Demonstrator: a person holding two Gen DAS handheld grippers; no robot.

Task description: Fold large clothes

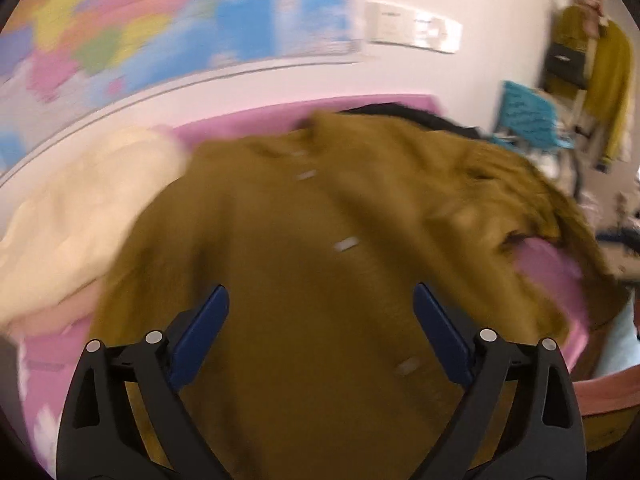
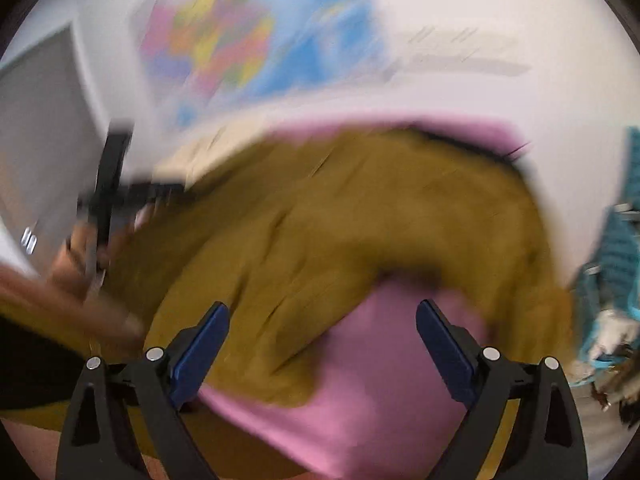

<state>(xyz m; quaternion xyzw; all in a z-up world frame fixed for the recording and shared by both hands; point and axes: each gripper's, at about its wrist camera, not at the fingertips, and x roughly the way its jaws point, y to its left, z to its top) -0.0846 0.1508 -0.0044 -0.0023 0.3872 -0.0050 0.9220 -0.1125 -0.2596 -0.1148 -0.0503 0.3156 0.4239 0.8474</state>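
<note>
A mustard-brown buttoned garment (image 1: 320,220) lies spread on a pink-covered surface (image 1: 548,264), front up with pale buttons down its middle. My left gripper (image 1: 320,296) hovers over its lower half, jaws wide open with nothing between the blue pads. In the right wrist view the same garment (image 2: 320,220) runs across the frame, blurred, one part bunched at the right. My right gripper (image 2: 322,312) is open over the garment's edge and bare pink cover (image 2: 380,380), holding nothing. The left gripper (image 2: 108,196) and the hand holding it show at the left of that view.
A cream cloth (image 1: 80,216) lies left of the garment. A dark garment (image 1: 420,114) peeks out behind it. A coloured map (image 1: 180,28) hangs on the wall. At the right stand a teal chair (image 1: 528,116) and a rack with an olive garment (image 1: 608,80).
</note>
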